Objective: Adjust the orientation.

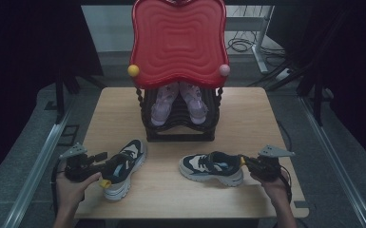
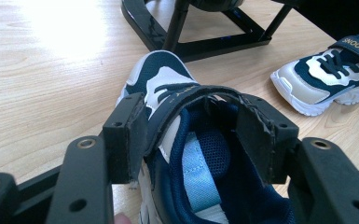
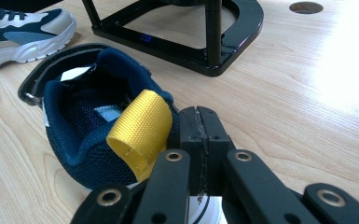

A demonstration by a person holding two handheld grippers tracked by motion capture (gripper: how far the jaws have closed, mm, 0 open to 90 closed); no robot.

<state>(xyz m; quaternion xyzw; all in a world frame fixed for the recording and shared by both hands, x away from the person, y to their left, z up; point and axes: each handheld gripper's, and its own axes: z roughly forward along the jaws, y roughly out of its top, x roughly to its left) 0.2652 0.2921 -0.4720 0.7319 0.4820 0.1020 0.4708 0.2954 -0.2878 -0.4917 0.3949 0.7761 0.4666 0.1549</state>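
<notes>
Two navy and white sneakers lie on the wooden table. My left gripper grips the left sneaker across its strapped upper, jaws wide, a pad against each side. The shoe's toe points away from me toward the rack. The right sneaker lies on its sole, toe to the left. At its heel my right gripper is shut, pads together, tips beside the yellow heel loop with nothing seen between them.
A black shoe rack with a red wavy top stands at the table's back middle, with a pair of pink shoes inside. A person's hands hold both grippers near the front edge.
</notes>
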